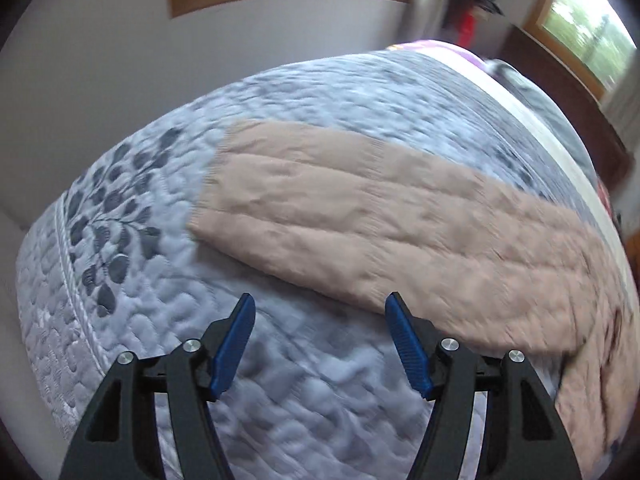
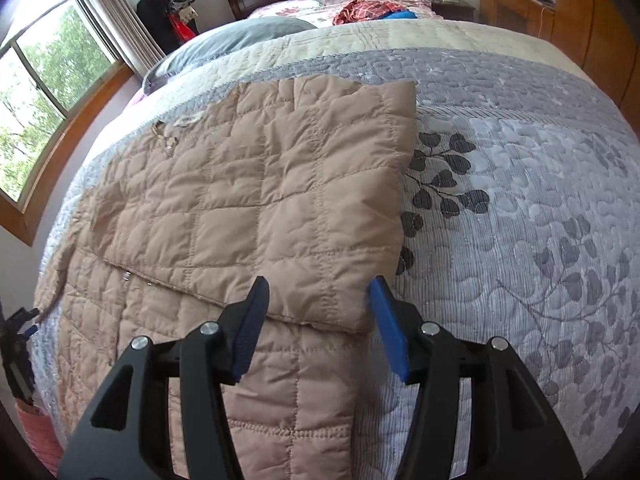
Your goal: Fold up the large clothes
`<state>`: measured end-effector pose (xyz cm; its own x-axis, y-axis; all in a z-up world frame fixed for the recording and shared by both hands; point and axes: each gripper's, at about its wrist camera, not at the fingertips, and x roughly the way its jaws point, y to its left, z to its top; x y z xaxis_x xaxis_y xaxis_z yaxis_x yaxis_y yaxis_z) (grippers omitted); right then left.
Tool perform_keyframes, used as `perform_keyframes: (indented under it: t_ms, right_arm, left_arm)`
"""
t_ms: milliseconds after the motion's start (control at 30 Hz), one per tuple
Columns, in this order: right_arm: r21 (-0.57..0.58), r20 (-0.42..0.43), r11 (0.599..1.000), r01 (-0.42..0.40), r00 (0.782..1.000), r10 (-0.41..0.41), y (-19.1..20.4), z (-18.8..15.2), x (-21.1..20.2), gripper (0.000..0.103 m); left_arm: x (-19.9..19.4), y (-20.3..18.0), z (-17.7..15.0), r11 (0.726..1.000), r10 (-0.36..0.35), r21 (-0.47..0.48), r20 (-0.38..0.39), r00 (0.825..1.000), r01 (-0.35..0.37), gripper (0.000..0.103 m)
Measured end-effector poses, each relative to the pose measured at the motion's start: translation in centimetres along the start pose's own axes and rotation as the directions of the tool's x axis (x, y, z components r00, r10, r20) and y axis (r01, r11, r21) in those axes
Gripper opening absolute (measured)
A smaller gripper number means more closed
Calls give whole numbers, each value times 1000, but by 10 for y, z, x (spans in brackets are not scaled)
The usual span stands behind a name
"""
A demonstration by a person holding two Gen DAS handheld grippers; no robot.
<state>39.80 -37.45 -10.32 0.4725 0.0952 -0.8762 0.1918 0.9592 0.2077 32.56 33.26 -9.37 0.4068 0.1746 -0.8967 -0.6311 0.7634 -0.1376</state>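
A beige quilted jacket (image 2: 248, 200) lies flat on the bed, with one part folded over the body. In the left wrist view its sleeve (image 1: 360, 208) stretches across the quilt. My left gripper (image 1: 320, 312) is open and empty, hovering over the quilt just short of the sleeve's near edge. My right gripper (image 2: 320, 300) is open, its jaws standing either side of the folded part's near corner, above the cloth and not holding it.
The bed is covered by a grey-blue quilt with leaf print (image 2: 520, 220). Pillows and red clothes (image 2: 360, 10) lie at the headboard end. A window (image 2: 36, 92) is to the left, a wooden cabinet (image 2: 516, 4) at the back right.
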Motion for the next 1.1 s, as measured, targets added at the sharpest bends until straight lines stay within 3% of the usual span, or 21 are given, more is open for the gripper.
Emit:
perform_keyframes:
  t_ms: [167, 300, 367, 433, 533, 933, 1100]
  right_arm:
    - [-2, -11, 1000, 24, 1000, -24, 0, 0, 8, 53]
    - [6, -22, 999, 34, 999, -34, -3, 0, 13, 54]
    - [7, -28, 999, 42, 999, -42, -3, 0, 15, 54]
    - [7, -32, 999, 48, 998, -48, -2, 0, 18, 55]
    - [4, -40, 998, 61, 997, -61, 0, 0, 23, 55]
    - [46, -61, 999, 17, 998, -15, -7, 1, 37, 56]
    - [54, -20, 999, 2, 1000, -1, -11, -3, 14, 56]
  left_arm:
    - [23, 29, 25, 993, -68, -99, -22, 997, 66, 66]
    - [29, 37, 28, 989, -72, -131, -1, 997, 72, 63]
    - [30, 35, 29, 991, -44, -129, 19, 999, 46, 53]
    - [34, 34, 31, 990, -35, -137, 34, 999, 39, 24]
    - [33, 35, 31, 982, -68, -171, 44, 997, 74, 11]
    - [36, 26, 31, 989, -31, -140, 62, 998, 40, 7]
    - [-1, 2, 32, 985, -128, -98, 156, 979, 145, 6]
